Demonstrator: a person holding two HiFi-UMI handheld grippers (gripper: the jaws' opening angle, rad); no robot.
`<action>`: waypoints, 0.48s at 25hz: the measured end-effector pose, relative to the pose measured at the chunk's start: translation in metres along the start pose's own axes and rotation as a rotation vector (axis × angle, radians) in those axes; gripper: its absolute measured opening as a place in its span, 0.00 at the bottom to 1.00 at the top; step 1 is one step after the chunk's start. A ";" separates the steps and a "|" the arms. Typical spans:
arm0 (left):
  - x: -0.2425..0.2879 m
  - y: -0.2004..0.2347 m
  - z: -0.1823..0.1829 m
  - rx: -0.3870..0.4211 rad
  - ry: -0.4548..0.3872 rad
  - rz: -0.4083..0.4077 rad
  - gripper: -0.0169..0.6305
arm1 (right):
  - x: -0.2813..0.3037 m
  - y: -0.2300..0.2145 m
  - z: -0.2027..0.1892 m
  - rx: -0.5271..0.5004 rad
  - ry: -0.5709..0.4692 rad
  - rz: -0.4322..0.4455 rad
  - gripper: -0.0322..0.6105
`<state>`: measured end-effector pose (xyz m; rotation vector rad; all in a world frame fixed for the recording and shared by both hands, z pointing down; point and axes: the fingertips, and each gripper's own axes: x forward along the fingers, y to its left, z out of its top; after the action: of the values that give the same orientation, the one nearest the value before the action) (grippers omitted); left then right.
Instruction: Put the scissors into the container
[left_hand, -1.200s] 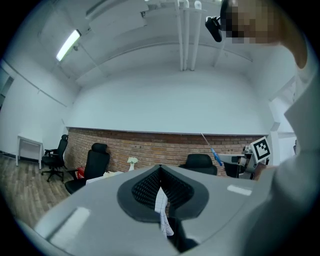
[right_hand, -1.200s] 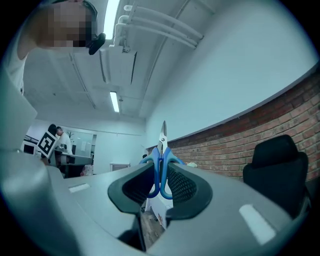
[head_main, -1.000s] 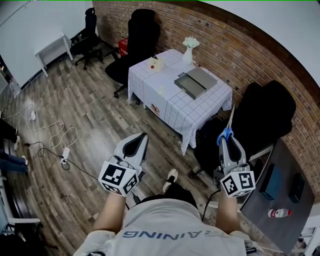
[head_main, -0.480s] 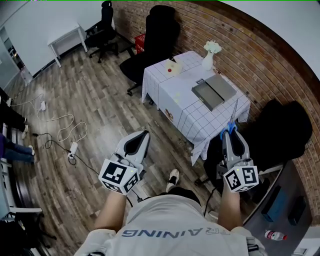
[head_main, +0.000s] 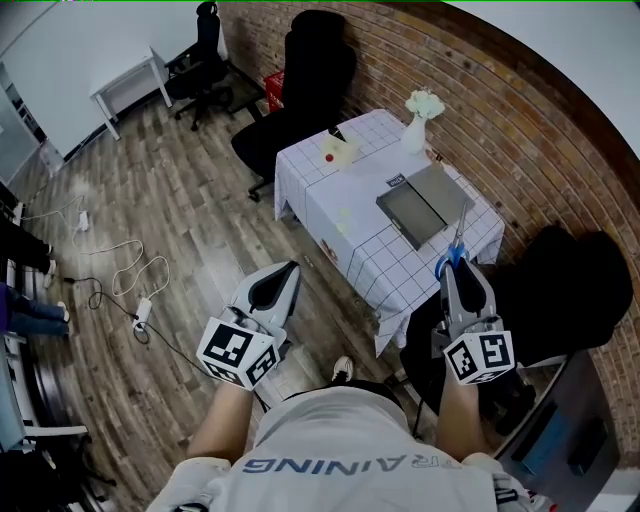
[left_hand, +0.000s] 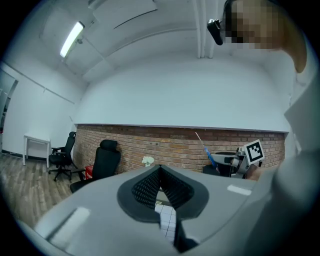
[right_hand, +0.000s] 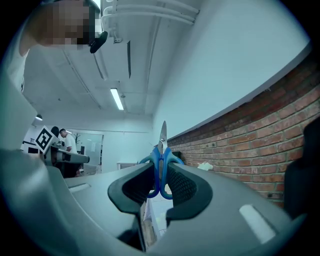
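Note:
The scissors (head_main: 452, 250) have blue handles and a thin blade pointing away from me. My right gripper (head_main: 458, 272) is shut on their handles; in the right gripper view the scissors (right_hand: 160, 152) stand upright between the pads of that gripper (right_hand: 160, 172). The grey flat container (head_main: 412, 212) lies on a table with a white checked cloth (head_main: 345, 205), just beyond the scissor tips in the head view. My left gripper (head_main: 276, 290) is held level at the left, off the table's near corner. In its own view the left gripper (left_hand: 160, 171) is shut and holds nothing.
A white vase of flowers (head_main: 419, 110) and small items (head_main: 335, 150) sit on the table. Black office chairs (head_main: 300, 80) stand behind it, another black chair (head_main: 570, 290) is at the right, next to a brick wall. Cables (head_main: 130, 280) lie on the wood floor at the left.
The table and container have come nearer to both grippers as I walked forward. The scissors stay gripped in the right gripper, their tips now over the table's near edge.

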<state>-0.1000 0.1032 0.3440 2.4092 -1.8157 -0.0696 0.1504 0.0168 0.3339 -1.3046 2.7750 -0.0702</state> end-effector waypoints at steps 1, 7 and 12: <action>0.016 -0.001 0.001 0.003 0.002 -0.008 0.03 | 0.006 -0.011 -0.001 0.004 0.005 -0.007 0.21; 0.099 -0.008 -0.007 0.021 0.035 -0.065 0.03 | 0.036 -0.082 -0.013 0.021 0.029 -0.064 0.21; 0.140 0.000 -0.017 0.019 0.067 -0.060 0.03 | 0.063 -0.120 -0.031 0.052 0.027 -0.086 0.21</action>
<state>-0.0590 -0.0296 0.3660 2.4482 -1.7234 0.0219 0.1996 -0.1073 0.3706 -1.4196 2.7190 -0.1648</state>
